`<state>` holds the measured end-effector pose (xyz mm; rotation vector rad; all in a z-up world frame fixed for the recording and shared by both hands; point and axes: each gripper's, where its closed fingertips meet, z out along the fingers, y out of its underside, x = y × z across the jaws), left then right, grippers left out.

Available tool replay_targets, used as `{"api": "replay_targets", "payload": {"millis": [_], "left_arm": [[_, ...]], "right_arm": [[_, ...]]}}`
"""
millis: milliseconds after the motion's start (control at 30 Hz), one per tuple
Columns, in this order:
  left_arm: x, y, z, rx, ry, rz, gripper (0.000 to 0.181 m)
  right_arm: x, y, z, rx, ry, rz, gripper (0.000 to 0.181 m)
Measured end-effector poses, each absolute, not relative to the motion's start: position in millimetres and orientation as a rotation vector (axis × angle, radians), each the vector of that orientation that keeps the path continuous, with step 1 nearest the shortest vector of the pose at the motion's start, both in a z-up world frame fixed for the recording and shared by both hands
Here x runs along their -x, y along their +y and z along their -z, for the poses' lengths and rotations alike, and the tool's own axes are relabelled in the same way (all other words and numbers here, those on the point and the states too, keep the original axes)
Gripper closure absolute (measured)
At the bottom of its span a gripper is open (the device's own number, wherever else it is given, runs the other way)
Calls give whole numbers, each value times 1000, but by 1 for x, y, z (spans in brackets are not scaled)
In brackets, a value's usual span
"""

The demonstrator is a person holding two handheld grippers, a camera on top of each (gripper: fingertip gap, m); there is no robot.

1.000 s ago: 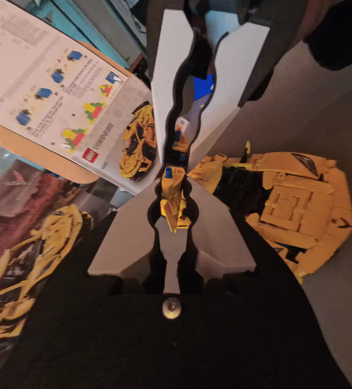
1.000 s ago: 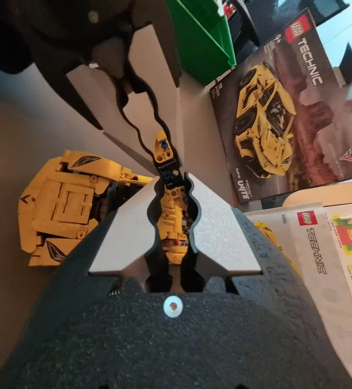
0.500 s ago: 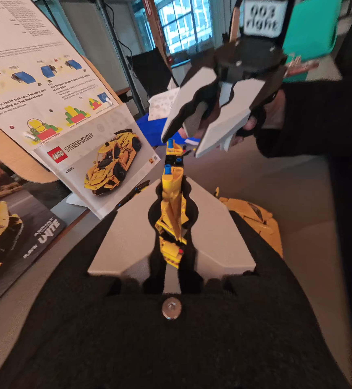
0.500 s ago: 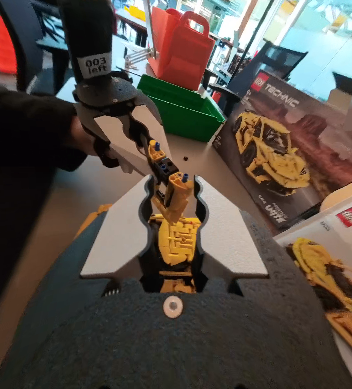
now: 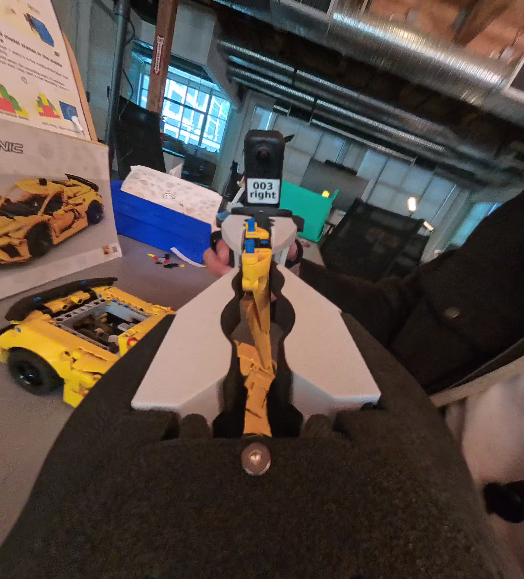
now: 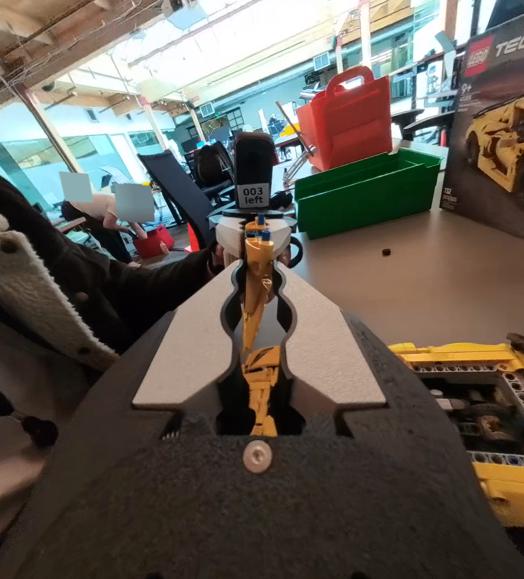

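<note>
My left gripper (image 5: pixel 256 275) is shut on a long yellow brick-built panel piece (image 5: pixel 256 313) with blue pins at its far end. My right gripper (image 5: pixel 256 238) faces it head-on and grips that far end. In the right wrist view my right gripper (image 6: pixel 259 266) is shut on the same yellow piece (image 6: pixel 254 300), with the left gripper (image 6: pixel 254 235) opposite. The piece is held in the air above the table. A yellow toy car (image 5: pixel 76 338) with its top open stands on the table at the left; it also shows in the right wrist view (image 6: pixel 473 407).
An instruction booklet (image 5: pixel 35 203) leans at the left, with a blue bin (image 5: pixel 157 219) and loose small parts (image 5: pixel 165 260) behind the car. A green bin (image 6: pixel 364 194), red bag (image 6: pixel 345 125), the set's box (image 6: pixel 505 125) and a small black piece (image 6: pixel 386 251) are on the right. A person's dark sleeve (image 5: pixel 442 313) is close by. The grippers are tip to tip, or close to it.
Both grippers have swung up from pointing down at the table to level, facing each other. The yellow piece has come up with them, away from the car.
</note>
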<state>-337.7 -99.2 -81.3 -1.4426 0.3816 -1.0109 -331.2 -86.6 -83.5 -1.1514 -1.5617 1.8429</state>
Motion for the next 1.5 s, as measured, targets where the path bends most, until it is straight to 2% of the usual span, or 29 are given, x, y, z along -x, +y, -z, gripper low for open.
{"api": "replay_targets", "payload": {"millis": [67,133,233,367,500,667,833,900,1033,1133,1267,1367,1500], "left_arm": [[342,-97,84,1455,357,1012,166],[359,-89,88,1487,300,946,165],[425,-65,120,1681,22,791,166],[511,-73,169,1903,-322,698,166],[552,-121,175,1909,-494,828,165],[551,-185,197,2031,-405,949,166],[554,-187,230,2210,-423,882,163],[550,-187,244,2323,-377,833,155],[550,-189,247,2374,-370,821,151],[568,-193,237,2459,-309,535,137],[569,-194,208,2490,-209,350,135],[572,-189,193,2520,-151,168,135],[473,-128,164,2242,119,455,136]], "right_arm": [[334,-85,90,1182,-1559,-1828,165],[340,-75,106,1250,-1588,-1704,157],[345,-36,123,1360,-1521,-1478,163],[343,4,131,1465,-1375,-1394,169],[340,21,133,1518,-1303,-1404,171],[338,24,133,1502,-1316,-1339,172],[336,33,149,1508,-1396,-1125,169],[330,36,152,1538,-1423,-1081,159],[304,20,163,1630,-1500,-1075,122],[277,-18,185,1623,-1644,-1067,111],[247,-41,217,1641,-1753,-977,120],[248,-41,215,1651,-1663,-1098,129],[263,-35,182,1664,-1549,-1260,148]]}}
